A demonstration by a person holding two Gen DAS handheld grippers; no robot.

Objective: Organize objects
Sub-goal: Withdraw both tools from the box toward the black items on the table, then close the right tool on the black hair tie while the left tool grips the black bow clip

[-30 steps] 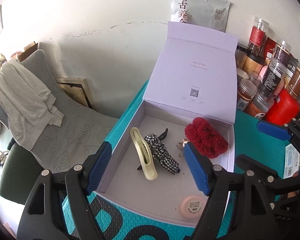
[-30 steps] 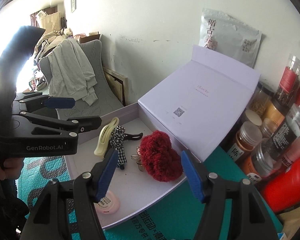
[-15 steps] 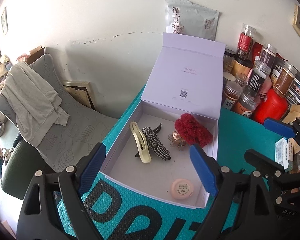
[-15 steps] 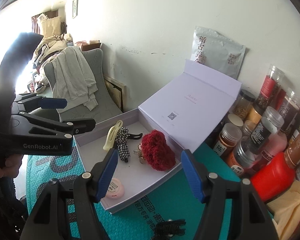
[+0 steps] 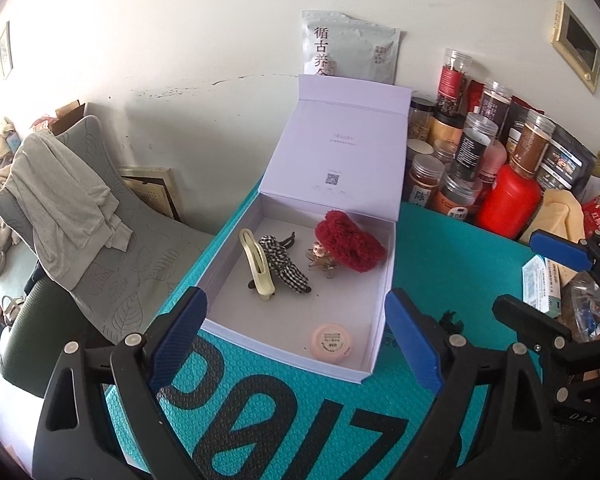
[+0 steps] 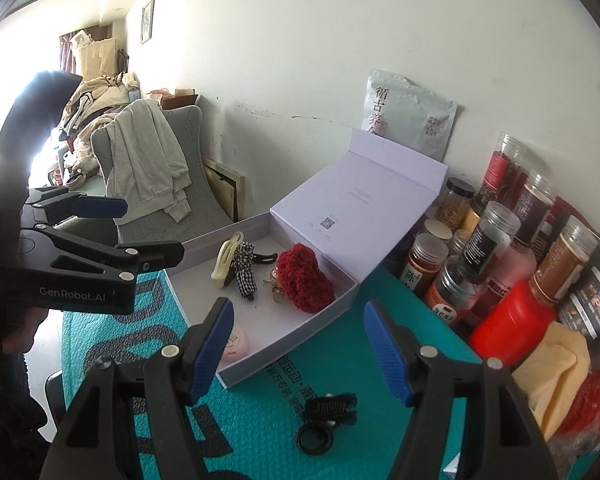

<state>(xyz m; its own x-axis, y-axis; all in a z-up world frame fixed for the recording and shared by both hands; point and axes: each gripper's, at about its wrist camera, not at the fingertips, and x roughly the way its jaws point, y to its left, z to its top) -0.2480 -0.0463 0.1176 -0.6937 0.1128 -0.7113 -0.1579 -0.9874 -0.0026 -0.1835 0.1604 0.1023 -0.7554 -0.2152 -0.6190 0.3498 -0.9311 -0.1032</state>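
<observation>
From the left wrist, our left tongs (image 5: 296,334) have just been opening and hang wide and empty over the box (image 5: 374,354), where clips and a red scrunchie (image 5: 350,246) lie. From the right wrist, our right tongs (image 6: 298,344) gape half open, empty; the black clip (image 6: 330,408) lies on the tabletop (image 6: 412,432) just below, outside the box. We should drop squarely over it and close gently.

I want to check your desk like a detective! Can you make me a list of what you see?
Surface: teal mat.
Job's things: open white box holding cream clip, checked bow, red scrunchie, pink tin; black hair clip and black hair tie lie outside on the mat.
Clutter: spice jars, red bottle.
Grippers: left tool open, has just been opening, empty; right tool open, empty.
Cables: nothing seen.
Surroundings: white wall, grey chair with clothes.
</observation>
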